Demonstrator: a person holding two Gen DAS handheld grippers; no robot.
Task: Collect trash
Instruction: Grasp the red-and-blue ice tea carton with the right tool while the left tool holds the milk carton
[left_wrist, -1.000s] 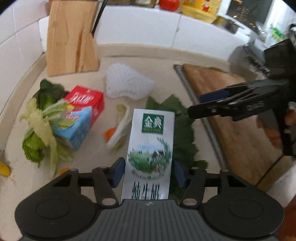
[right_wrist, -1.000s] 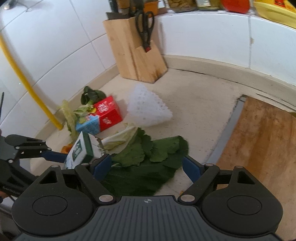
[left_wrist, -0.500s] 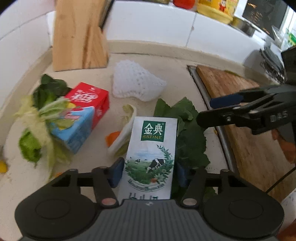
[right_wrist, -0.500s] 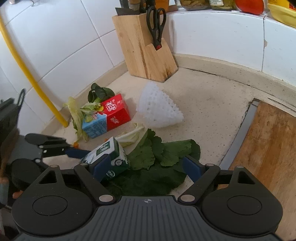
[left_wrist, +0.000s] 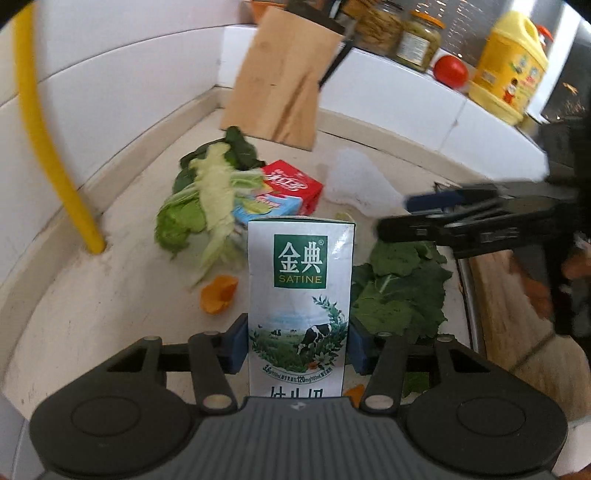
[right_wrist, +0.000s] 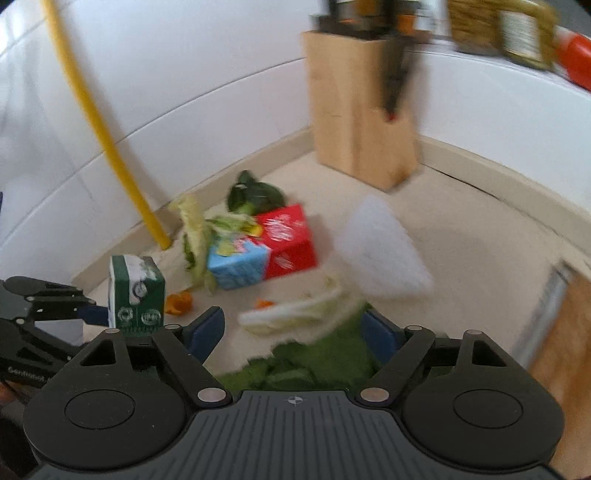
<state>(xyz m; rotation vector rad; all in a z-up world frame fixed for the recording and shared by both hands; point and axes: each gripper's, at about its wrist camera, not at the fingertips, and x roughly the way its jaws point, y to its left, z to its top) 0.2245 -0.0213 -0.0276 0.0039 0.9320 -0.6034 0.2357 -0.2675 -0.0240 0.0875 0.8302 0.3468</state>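
Observation:
My left gripper (left_wrist: 298, 345) is shut on a white and green milk carton (left_wrist: 299, 295), held upright above the counter; the carton (right_wrist: 136, 291) also shows at the left of the right wrist view. My right gripper (right_wrist: 293, 328) stands open and holds nothing, hanging over dark green leaves (right_wrist: 314, 365) and a pale cabbage piece (right_wrist: 295, 314). It reaches in from the right (left_wrist: 443, 218) in the left wrist view. On the counter lie a red and blue carton (left_wrist: 291, 184), a white foam net (left_wrist: 358, 181), limp cabbage leaves (left_wrist: 210, 206) and orange peel (left_wrist: 218, 293).
A wooden knife block (left_wrist: 280, 85) stands at the back wall. A yellow pipe (left_wrist: 48, 140) runs down into the left corner. A wooden cutting board (left_wrist: 517, 332) lies to the right. Jars, a tomato (left_wrist: 450, 72) and a yellow oil bottle (left_wrist: 509, 62) sit on the ledge.
The milk carton has come up off the counter in my left gripper and now stands upright. Both grippers have swung left, towards the yellow pipe corner.

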